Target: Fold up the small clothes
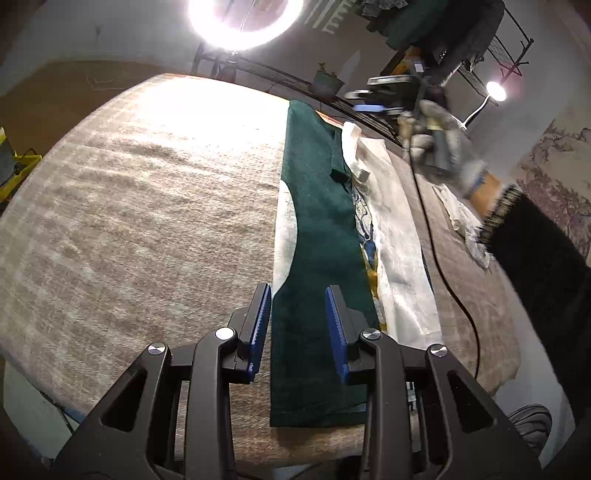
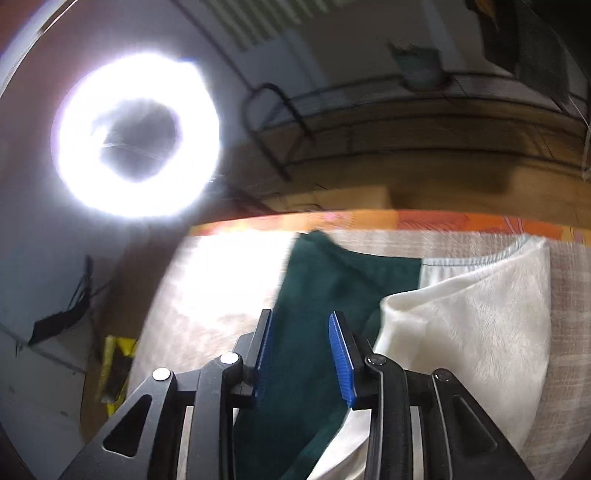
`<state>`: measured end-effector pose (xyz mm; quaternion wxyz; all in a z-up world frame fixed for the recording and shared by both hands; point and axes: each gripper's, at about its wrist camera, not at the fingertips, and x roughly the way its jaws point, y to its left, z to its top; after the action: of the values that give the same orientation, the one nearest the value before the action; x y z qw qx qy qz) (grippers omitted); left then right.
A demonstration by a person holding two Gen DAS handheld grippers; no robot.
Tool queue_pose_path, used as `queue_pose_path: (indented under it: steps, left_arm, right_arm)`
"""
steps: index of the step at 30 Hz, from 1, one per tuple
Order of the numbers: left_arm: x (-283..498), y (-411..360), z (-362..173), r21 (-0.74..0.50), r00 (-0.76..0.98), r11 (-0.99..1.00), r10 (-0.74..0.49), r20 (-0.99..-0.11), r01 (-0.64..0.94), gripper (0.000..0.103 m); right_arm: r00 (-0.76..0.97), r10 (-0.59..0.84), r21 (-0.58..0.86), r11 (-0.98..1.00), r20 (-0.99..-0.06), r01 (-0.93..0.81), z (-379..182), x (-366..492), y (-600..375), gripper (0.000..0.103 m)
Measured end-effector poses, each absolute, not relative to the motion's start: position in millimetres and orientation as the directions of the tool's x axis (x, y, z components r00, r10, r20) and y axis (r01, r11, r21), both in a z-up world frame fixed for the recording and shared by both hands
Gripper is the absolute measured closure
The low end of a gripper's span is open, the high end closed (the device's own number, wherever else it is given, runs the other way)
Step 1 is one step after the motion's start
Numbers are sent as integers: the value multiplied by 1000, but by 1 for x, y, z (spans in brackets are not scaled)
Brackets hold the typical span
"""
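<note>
A small garment in dark green (image 1: 317,229) and white (image 1: 397,236) lies flat on the beige blanket-covered table (image 1: 140,206), stretched away from me. My left gripper (image 1: 298,291) is open, hovering over the green part near its close end, jaws apart with nothing between them. My right gripper (image 2: 300,317) is open above the far end of the garment, over the green fabric (image 2: 332,280) beside a raised white fold (image 2: 461,317). The right gripper also shows blurred in the left wrist view (image 1: 373,101), held by a gloved hand (image 1: 439,144).
A ring light (image 1: 243,18) glares beyond the far table edge; it also shows in the right wrist view (image 2: 136,136). A black cable (image 1: 439,258) runs along the table's right side. A metal rack (image 1: 491,48) stands behind. A crumpled white cloth (image 1: 465,218) lies at right.
</note>
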<state>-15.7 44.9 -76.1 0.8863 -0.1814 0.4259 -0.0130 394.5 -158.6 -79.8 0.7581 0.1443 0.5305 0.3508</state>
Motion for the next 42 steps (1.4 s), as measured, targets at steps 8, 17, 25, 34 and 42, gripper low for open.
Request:
queue_pose_path:
  steps: [8, 17, 25, 34, 42]
  left_arm:
    - [-22, 45, -80, -352, 597, 928, -216, -772, -119, 53]
    - [-26, 48, -104, -396, 483, 907, -284, -828, -145, 53]
    - [-31, 51, -136, -428, 388, 884, -333, -860, -189, 54]
    - [-27, 37, -139, -441, 361, 888, -372, -855, -132, 73]
    - [-21, 29, -131, -476, 366, 874, -413, -834, -100, 100]
  right_arm:
    - [278, 622, 518, 774, -732, -365, -23, 299, -264, 70]
    - [171, 607, 560, 788, -776, -254, -58, 110, -369, 62]
    - [44, 598, 576, 787, -801, -221, -112, 24, -382, 64]
    - [-73, 688, 686, 698, -722, -207, -140, 3, -362, 80]
    - [-103, 740, 743, 638, -664, -205, -138, 3, -346, 103]
